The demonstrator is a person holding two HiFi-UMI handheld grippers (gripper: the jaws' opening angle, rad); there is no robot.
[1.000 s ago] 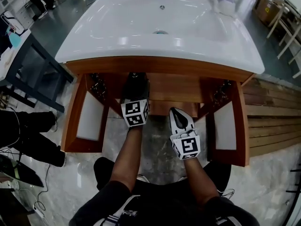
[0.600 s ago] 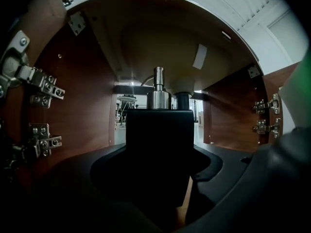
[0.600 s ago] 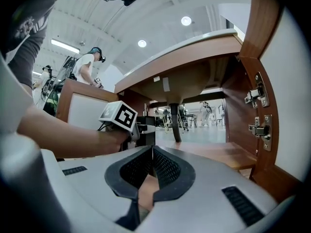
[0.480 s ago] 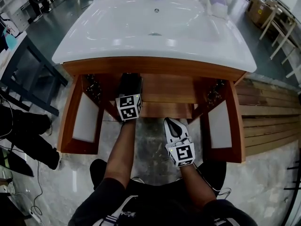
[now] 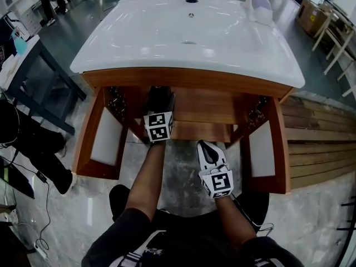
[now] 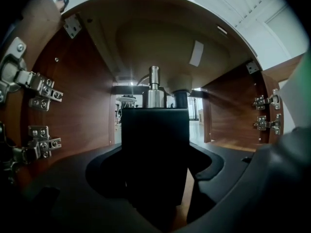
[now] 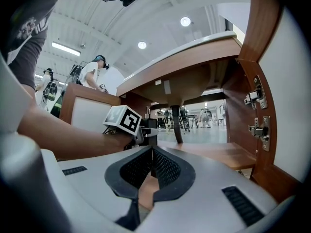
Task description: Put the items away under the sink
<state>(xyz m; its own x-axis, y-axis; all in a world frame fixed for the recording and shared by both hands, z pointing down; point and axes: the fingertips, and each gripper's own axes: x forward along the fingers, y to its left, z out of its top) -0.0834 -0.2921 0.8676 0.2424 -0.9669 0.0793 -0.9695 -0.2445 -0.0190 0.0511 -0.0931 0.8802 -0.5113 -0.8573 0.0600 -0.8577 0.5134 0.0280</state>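
We have the left gripper [image 5: 159,100] reaching into the cabinet [image 5: 200,105] under the sink [image 5: 167,43]; its jaws are clamped on a dark pump bottle [image 6: 155,140], held upright so it can stand on the shelf [image 7: 209,152]; we cannot tell whether its base touches the wood yet; the right gripper [image 5: 206,148], jaws closed on nothing, hangs outside the open doors [image 5: 105,138], we judge to leave the left one room.

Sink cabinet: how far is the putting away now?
Done: both doors stand open. In hand: the left gripper is shut on a black pump bottle inside the cabinet, not released. The right gripper is shut, empty. Left: the white container on the sink top.
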